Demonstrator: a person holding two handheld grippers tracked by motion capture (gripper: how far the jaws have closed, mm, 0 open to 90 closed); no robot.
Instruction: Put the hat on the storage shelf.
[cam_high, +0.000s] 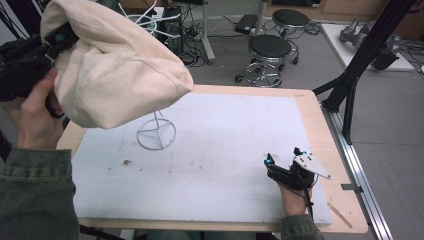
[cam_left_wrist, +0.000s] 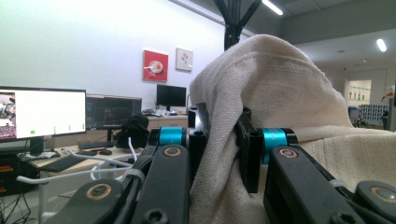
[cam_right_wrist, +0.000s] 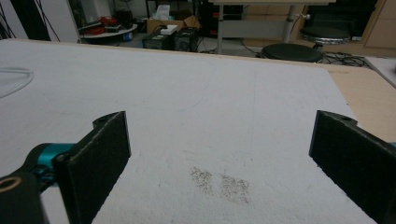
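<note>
Two grippers, one cloth bag, one wire stand counted. Nearest, by the tabletop's near right corner: right gripper (cam_high: 283, 162), jaws spread wide, nothing between them, resting low on the white mat (cam_high: 240, 130). Farther, beyond the near left corner and well above the board: left gripper (cam_left_wrist: 219, 140), jaws pressed together on a fold of the cloth bag (cam_high: 112, 65). Bag hanging down and rightward from that pinch, directly over the wire stand (cam_high: 156, 133) toward the far left edge. Left hand (cam_high: 35, 117) clearly nearer the stand.

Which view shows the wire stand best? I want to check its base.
The high view: the wire stand rests on the white mat, ring base visible, top hidden by the cloth. The right gripper view catches its edge.
</note>
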